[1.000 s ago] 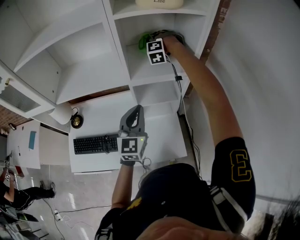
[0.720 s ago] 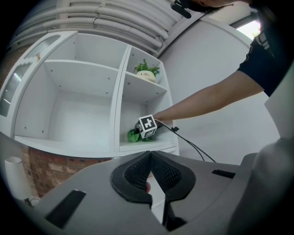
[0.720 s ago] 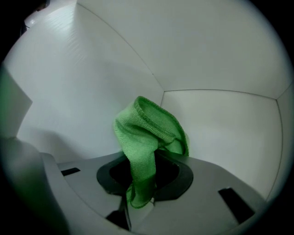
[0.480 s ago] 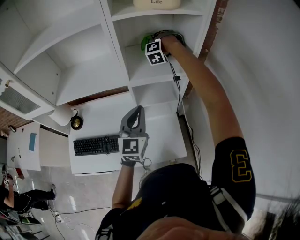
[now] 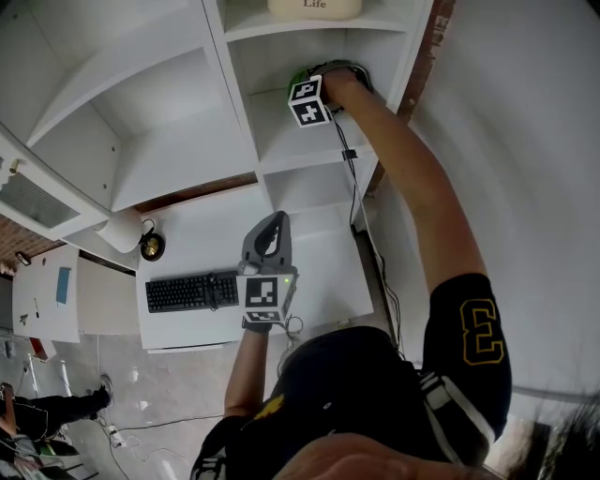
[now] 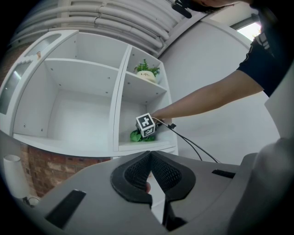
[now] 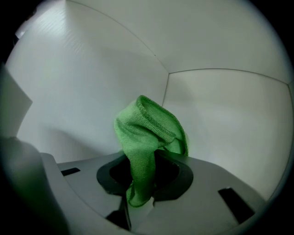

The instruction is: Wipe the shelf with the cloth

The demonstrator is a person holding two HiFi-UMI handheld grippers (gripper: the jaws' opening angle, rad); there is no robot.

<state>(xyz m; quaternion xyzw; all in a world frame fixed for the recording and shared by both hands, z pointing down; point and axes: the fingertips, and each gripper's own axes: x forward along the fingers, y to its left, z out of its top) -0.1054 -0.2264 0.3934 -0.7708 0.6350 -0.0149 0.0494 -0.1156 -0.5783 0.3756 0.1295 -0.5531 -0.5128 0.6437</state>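
Inside the right compartment of the shelf (image 5: 291,141), close to its back corner, the right gripper (image 7: 143,167) has its fingers closed on the green cloth (image 7: 148,126). The cloth is bunched up in front of the fingers, near the place where two white walls meet. Lower down, over the bench (image 5: 202,239), the left gripper (image 6: 150,155) has its fingers closed together with nothing between them, and a keyboard (image 5: 191,290) lies near the front edge of the bench.

I read "Life" on the cream pot (image 5: 314,7) high in the shelf unit (image 5: 234,112). Below the shelf unit, a yellow "3" marks the person's black sleeve (image 5: 476,333).
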